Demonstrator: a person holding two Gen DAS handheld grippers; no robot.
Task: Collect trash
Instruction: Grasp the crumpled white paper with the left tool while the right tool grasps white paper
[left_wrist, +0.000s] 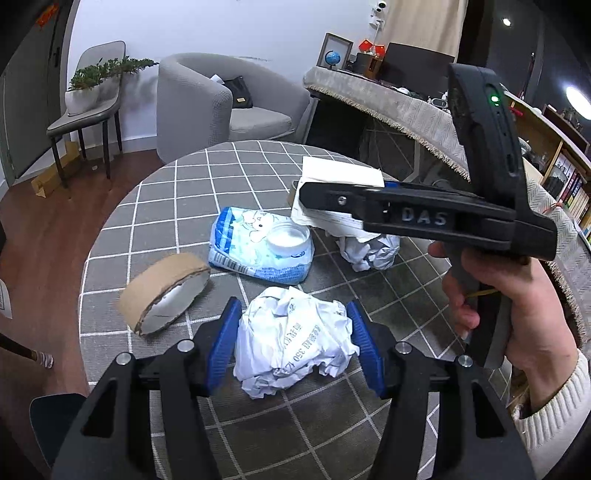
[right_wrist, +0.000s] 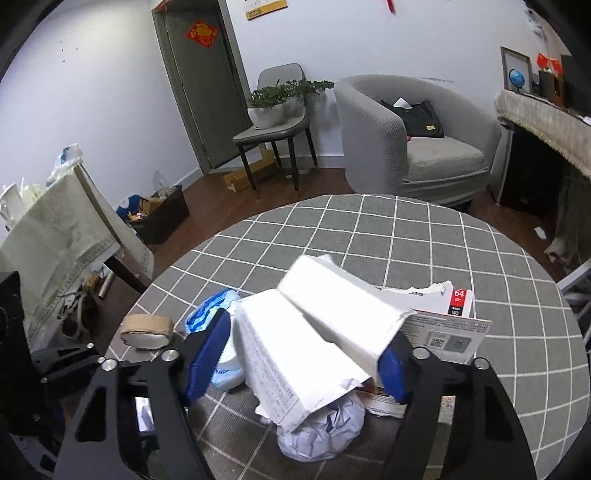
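Observation:
My left gripper is shut on a crumpled white paper ball just above the round checked table. My right gripper is shut on a torn white cardboard box and holds it over the table; it shows from the side in the left wrist view. A second crumpled paper ball lies under the box, also in the right wrist view. A blue wet-wipes pack and a brown tape roll lie on the table.
A flattened printed carton lies on the table behind the held box. A grey armchair, a chair with a potted plant and a cloth-covered desk stand around the table. A bin of clutter sits on the floor at left.

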